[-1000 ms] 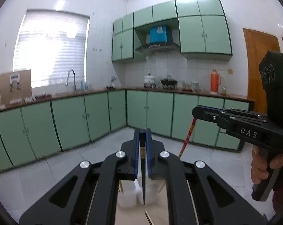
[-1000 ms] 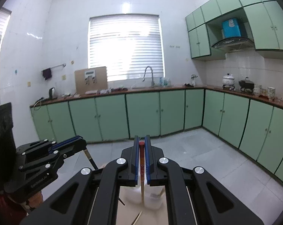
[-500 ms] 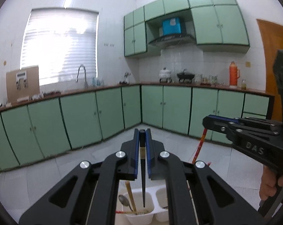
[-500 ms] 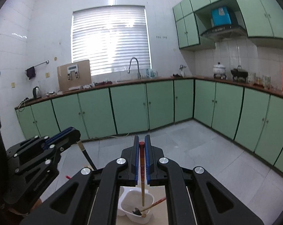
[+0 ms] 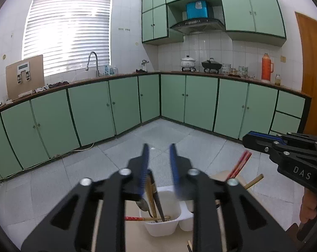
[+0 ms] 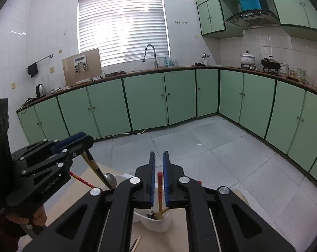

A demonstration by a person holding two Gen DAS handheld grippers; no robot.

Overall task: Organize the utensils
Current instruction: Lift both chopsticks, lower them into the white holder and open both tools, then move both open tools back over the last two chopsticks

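Both grippers' fingers are seen opening, the left gripper (image 5: 158, 163) above a dark chopstick (image 5: 156, 197) and the right gripper (image 6: 158, 176) around a red-tipped chopstick (image 6: 159, 189) (each standing in the white holder (image 5: 164, 226) below).

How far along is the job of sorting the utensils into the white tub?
Done: a spoon and several chopsticks already stand in the white tub. In hand: both tongs are opening; the left tongs release a dark chopstick, the right tongs a red chopstick. Left: a chopstick end lies on the table.
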